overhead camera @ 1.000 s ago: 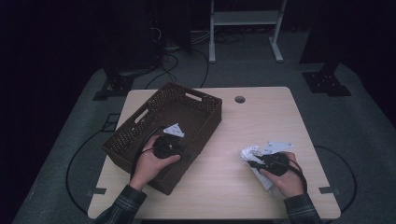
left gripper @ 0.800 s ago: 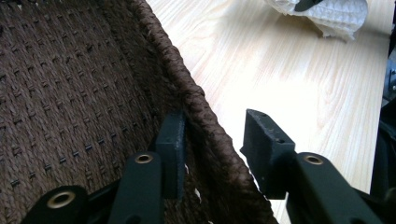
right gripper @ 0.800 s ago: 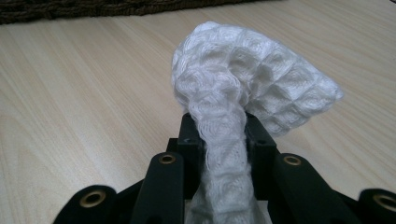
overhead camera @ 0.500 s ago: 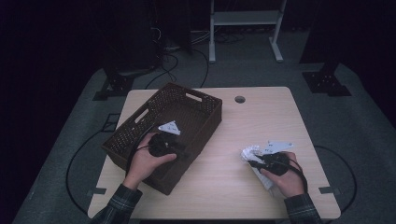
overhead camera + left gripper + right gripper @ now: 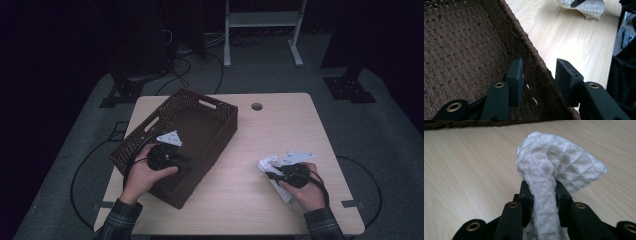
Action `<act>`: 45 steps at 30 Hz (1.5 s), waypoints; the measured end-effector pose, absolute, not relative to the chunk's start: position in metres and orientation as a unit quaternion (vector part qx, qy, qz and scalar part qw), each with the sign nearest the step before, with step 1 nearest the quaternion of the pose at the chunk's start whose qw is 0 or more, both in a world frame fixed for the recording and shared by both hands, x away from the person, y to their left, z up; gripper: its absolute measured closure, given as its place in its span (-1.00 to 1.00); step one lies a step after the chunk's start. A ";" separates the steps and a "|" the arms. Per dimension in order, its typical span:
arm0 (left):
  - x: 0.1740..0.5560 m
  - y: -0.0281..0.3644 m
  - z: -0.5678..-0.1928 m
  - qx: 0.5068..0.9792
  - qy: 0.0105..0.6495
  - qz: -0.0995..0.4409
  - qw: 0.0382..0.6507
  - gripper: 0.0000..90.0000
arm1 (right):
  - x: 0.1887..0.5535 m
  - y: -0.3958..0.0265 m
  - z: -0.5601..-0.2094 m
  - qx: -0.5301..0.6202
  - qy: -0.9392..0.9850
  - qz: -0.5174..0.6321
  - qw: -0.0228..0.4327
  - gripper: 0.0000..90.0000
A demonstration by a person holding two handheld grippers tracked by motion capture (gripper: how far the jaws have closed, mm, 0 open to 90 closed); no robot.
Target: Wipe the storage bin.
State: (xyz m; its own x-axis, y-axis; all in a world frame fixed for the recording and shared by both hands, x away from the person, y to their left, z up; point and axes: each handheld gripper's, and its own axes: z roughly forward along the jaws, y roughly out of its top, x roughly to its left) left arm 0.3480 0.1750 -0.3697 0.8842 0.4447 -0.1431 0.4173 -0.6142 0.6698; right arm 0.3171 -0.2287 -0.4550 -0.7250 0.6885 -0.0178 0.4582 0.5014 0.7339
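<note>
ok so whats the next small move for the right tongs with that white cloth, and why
Probably lift the white cloth a little and carry it toward the brown basket. The right tongs are already shut on a bunched fold of it, while the rest lies on the table, apart from the basket. The left tongs straddle the basket's near wall, open, perhaps ready to steady it.

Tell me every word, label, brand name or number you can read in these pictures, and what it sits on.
None: no readable writing, label, brand or number stands on anything here.
The brown woven basket is plain weave.
The white waffle cloth carries no tag or print.
The wooden table is bare wood grain.
The black jaws of the left gripper and right gripper bear no marking.
</note>
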 end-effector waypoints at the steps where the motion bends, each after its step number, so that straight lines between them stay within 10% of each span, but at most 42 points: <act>1: 0.347 0.176 -0.369 0.897 0.241 0.017 0.370 0.30 | 0.317 -0.229 -0.455 0.335 0.853 0.369 0.156 0.60; 18: 0.338 0.173 -0.376 0.892 0.245 0.002 0.379 0.65 | 0.317 -0.227 -0.456 0.334 0.854 0.367 0.157 0.60; 45: 0.384 0.118 -0.373 0.889 0.256 0.011 0.379 0.58 | 0.319 -0.226 -0.457 0.336 0.854 0.365 0.155 0.60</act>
State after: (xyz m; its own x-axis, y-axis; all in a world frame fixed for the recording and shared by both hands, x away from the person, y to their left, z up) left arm 0.3835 0.1178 -0.3735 0.8689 0.4634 -0.1738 0.4463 -0.5817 0.6801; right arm 0.3188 -0.2262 -0.4566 -0.7267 0.6867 -0.0198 0.4600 0.5078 0.7284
